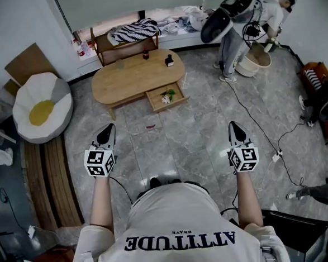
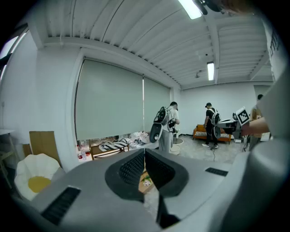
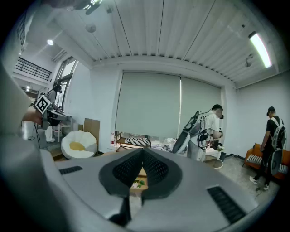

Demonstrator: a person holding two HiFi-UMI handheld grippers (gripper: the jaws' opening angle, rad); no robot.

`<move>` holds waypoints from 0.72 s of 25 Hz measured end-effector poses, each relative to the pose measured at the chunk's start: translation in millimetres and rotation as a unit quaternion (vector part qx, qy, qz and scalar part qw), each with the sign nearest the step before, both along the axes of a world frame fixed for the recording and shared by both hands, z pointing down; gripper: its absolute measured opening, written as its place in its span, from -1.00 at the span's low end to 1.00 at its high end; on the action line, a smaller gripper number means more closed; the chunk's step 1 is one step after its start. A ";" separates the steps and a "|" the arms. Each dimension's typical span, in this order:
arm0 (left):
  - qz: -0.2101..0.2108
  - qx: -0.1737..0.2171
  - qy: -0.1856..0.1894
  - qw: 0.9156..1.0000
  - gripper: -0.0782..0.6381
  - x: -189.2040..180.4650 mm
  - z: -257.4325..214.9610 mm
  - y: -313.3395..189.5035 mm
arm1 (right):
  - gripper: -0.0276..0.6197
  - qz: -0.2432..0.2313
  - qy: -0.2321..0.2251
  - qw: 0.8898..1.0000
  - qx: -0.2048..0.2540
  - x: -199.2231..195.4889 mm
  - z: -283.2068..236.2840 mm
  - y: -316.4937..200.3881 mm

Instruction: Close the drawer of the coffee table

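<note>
Across the grey marble floor, the coffee table drawer hangs open, well ahead of both clenched, empty grippers, left gripper and right gripper, so closing is all still to do.

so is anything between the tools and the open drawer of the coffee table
Nothing visible blocks the way. Only bare floor lies between the left tool, the right tool and the drawer, apart from a small reddish scrap lying flat in front of the coffee table. Both tools are shut and empty.
</note>
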State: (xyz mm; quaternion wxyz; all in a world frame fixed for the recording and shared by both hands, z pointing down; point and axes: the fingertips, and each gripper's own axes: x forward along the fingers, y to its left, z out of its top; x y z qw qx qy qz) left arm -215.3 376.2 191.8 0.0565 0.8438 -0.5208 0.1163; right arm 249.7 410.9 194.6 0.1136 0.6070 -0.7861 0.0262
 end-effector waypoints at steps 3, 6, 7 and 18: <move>0.000 0.001 0.000 1.000 -0.72 4.4 -1.8 -5.7 | -0.85 -0.002 0.001 1.000 0.000 2.6 -1.8 -6.0; 0.002 0.002 0.001 1.000 -0.72 5.8 -2.7 -9.4 | -0.85 -0.002 0.002 1.000 0.001 2.4 -3.1 -8.6; 0.002 0.002 0.001 1.000 -0.72 6.2 -3.4 -10.5 | -0.85 -0.002 0.002 1.000 0.001 2.3 -3.7 -9.2; 0.010 -0.003 0.000 1.000 -0.72 7.3 1.9 -11.5 | -0.85 0.012 -0.016 1.000 0.004 3.7 -5.6 -7.7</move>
